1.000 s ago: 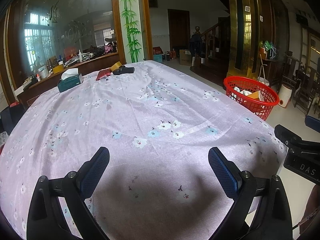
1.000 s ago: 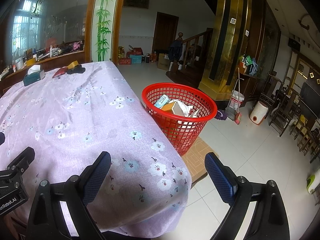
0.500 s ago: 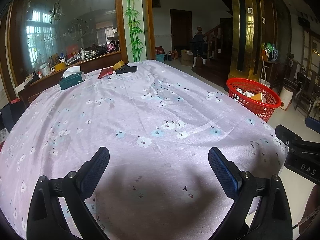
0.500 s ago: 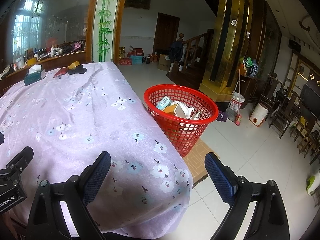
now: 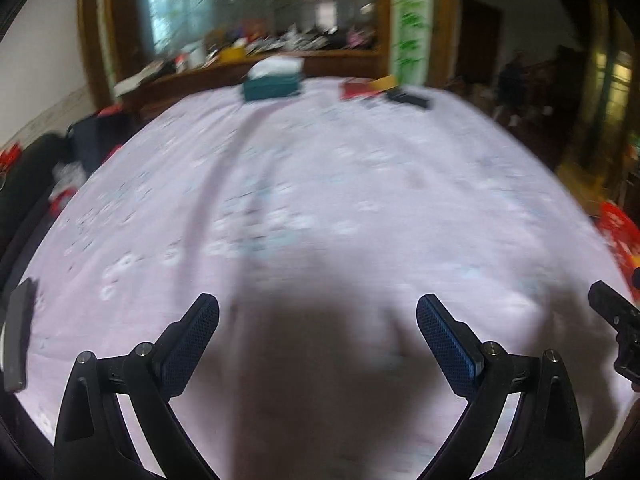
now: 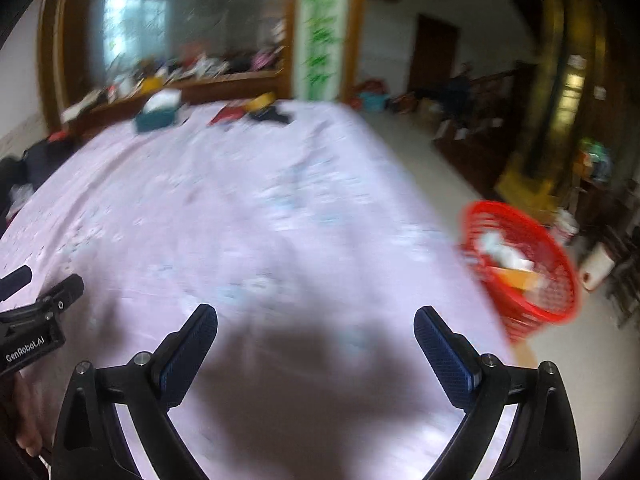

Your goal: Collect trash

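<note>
Lilac flowered cloth (image 5: 328,184) is covering the big counter, and both views are smearing with motion blur. Left tongs (image 5: 318,320) are hanging wide open over the near edge of the cloth, gripping nothing. Right tongs (image 6: 316,332) are gaping just as wide, also empty, over the near right part of the counter.

Red basket (image 6: 524,272) is sitting on the floor just beside the counter's right edge, with paper and a box or two lying inside it; in the left view only a red sliver is showing at the far right. Nothing that reads as trash is lying on the near cloth.

Far end of the counter is carrying a teal tissue box (image 5: 273,82), a red packet (image 5: 354,89), something yellow (image 5: 385,82) just beside the packet and a dark flat thing (image 5: 408,99). Whether any of these is trash, I cannot tell.

Risks, as I am judging them:
- Blur is suggesting fast swinging; tongs coming in quick could snag the loose cloth and drag everything.
- Far things are sitting close together, so open tongs could knock a neighbour off the edge.
- Grabbing the tissue box by mistake is a real chance.
</note>
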Tool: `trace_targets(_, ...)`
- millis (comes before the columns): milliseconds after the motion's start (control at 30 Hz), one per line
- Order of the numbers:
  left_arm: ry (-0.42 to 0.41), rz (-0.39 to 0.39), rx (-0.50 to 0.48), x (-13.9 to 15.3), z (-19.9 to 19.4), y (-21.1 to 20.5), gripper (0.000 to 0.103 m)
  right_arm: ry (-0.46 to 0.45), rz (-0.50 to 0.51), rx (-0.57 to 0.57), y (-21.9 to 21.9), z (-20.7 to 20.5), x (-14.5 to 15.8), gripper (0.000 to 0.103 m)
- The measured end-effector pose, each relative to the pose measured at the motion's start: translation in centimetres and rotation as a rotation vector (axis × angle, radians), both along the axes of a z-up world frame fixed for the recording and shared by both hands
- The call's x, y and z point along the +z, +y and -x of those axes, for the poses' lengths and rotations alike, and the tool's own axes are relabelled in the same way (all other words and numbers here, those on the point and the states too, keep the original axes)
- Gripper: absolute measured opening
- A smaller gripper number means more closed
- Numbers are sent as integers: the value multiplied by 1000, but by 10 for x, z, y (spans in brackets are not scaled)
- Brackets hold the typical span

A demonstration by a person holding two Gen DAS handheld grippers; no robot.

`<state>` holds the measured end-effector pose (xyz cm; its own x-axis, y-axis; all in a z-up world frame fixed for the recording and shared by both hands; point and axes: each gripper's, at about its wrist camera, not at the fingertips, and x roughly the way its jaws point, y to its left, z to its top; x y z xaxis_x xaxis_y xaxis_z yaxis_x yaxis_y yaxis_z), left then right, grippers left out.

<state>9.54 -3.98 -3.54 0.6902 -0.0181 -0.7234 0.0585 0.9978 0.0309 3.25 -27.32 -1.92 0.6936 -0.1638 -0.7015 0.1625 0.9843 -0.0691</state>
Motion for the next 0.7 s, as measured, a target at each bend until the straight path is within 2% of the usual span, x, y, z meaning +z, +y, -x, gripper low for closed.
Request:
trace_targets(100, 76, -13, 27, -10, -17, 21, 98, 99, -41, 93, 28, -44, -18, 100)
trace_targets(167, 118, 25, 30, -16, -24, 34, 98, 141, -51, 133, 46, -65, -28, 100)
trace_targets(333, 187, 70, 35, -29, -35, 49, 98, 199, -42, 158, 70, -94, -50, 100)
trace_targets(400, 196, 85, 21, -31, -36, 48, 98, 212, -72, 156, 69, -100, -51, 100)
trace_targets(467, 198, 67, 19, -32, -36, 46, 98, 211, -101, 154, 69, -104, -52, 100)
trace_targets(700, 203, 37, 1, -33, -42, 43, 99, 232, -94, 148, 70, -108, -56, 102)
